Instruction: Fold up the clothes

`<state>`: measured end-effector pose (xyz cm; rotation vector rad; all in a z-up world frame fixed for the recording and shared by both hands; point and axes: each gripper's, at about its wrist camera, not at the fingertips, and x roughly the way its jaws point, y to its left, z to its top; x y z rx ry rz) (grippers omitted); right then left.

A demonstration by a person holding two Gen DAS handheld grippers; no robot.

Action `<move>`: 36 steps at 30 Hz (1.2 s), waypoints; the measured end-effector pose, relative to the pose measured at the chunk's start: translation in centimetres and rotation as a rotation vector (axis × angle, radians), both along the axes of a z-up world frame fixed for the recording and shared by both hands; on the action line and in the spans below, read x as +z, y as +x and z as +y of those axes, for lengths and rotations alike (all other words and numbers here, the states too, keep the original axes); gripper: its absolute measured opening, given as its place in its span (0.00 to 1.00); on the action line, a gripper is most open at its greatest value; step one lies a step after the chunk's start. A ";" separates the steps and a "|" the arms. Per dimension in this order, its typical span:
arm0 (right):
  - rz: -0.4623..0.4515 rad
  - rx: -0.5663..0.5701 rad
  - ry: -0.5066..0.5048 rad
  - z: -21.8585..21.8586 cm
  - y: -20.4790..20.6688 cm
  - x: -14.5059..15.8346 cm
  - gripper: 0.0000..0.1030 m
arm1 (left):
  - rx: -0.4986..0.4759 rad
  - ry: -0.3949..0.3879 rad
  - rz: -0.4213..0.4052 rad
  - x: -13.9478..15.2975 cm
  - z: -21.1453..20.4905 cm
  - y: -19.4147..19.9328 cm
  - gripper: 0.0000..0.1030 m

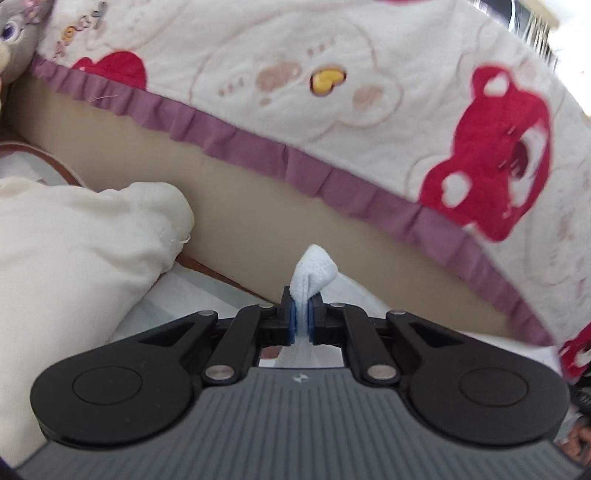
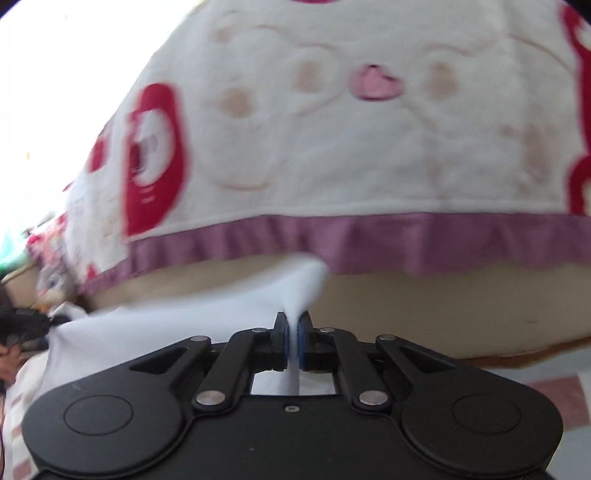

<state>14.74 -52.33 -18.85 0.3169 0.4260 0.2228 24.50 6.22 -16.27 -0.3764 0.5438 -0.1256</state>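
My left gripper (image 1: 303, 314) is shut on a fold of white garment (image 1: 314, 271); a tuft of the cloth pokes up past the blue pads. In the right wrist view my right gripper (image 2: 293, 339) is shut on the same kind of white garment (image 2: 192, 321), which stretches away to the left toward a dark shape at the frame's edge. Both grippers face the side of a bed. The rest of the garment hangs below the grippers, out of sight.
A bed with a beige mattress side (image 1: 236, 206) fills the view ahead, covered by a cream blanket with red bears and purple ruffle trim (image 1: 332, 110). A cream cloth heap (image 1: 74, 251) lies at the left. A plush toy (image 1: 14, 33) sits at the top left.
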 end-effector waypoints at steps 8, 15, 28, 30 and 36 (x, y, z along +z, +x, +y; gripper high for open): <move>0.120 -0.081 0.056 -2.8 0.9 -1.8 0.12 | -0.113 0.112 0.245 -4.2 -3.5 6.3 0.13; 0.177 -0.022 0.130 -2.8 2.5 -2.9 0.19 | -0.175 0.219 0.202 -3.1 -2.5 4.7 0.36; 0.347 0.064 0.022 -0.8 8.3 -3.7 0.52 | -0.142 -0.086 0.337 -6.9 1.4 5.2 0.47; 0.362 0.108 0.116 -1.3 8.3 -4.7 0.52 | -0.155 -0.087 0.336 -7.0 0.7 5.2 0.24; 0.050 0.111 0.153 -1.4 5.2 -2.4 0.03 | -0.140 0.018 0.236 -5.2 -1.2 3.9 0.06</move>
